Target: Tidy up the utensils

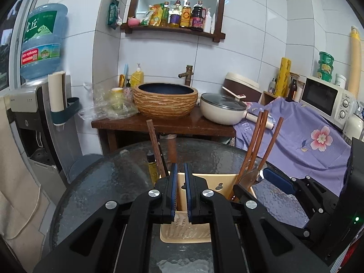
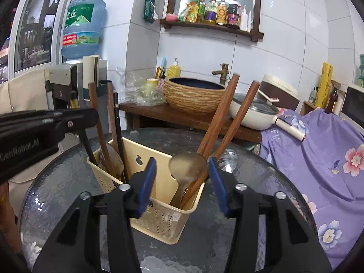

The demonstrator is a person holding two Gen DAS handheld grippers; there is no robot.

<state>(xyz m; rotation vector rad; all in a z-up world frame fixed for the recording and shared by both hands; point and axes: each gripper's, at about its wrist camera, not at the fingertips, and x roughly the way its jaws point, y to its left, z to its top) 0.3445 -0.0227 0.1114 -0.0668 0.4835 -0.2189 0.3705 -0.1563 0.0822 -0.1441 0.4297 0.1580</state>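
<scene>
Left gripper [image 1: 180, 193] pinches the beige utensil caddy's [image 2: 159, 213] front wall; right gripper [image 2: 183, 184] gapes around the caddy's spoon [image 2: 186, 166] and wooden chopsticks [image 2: 223, 122]

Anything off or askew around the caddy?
Nothing spilled or damaged. The caddy stands upright on the glass table; chopsticks and a spoon lean in its right compartment, more utensils in its left. The left tool looks nearly shut over the caddy's middle, the right tool open around the spoon.
</scene>
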